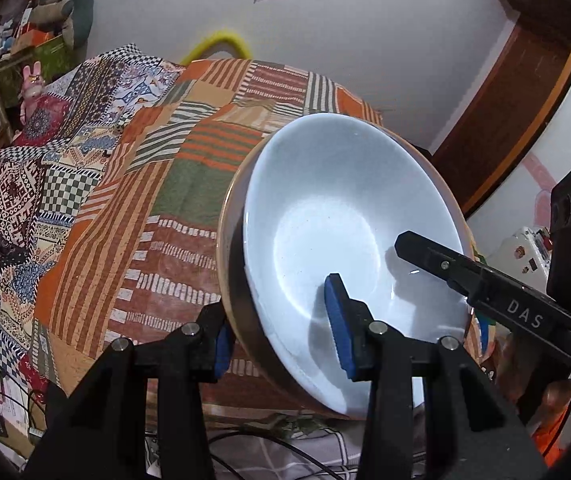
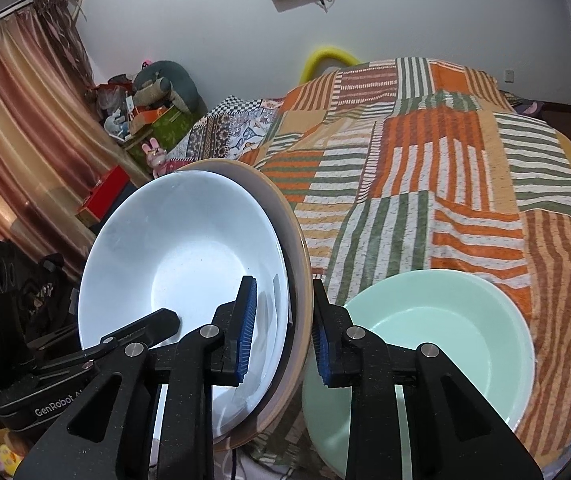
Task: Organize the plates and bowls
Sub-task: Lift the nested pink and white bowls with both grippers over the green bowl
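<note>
A white bowl sits nested in a wider tan-rimmed dish, and the pair is tilted and held in the air over the bed. My left gripper is shut on the near rim of the pair, one blue pad inside the white bowl and the other under the tan dish. A finger of my right gripper reaches into the bowl from the right. In the right wrist view my right gripper clamps the opposite rim of the white bowl and tan dish. A mint green bowl rests upright on the bed.
Below lies a bed with a striped patchwork cover and a second patterned blanket on its left part. Cables trail on the floor by the bed's near edge. Boxes and soft toys are piled by the curtain.
</note>
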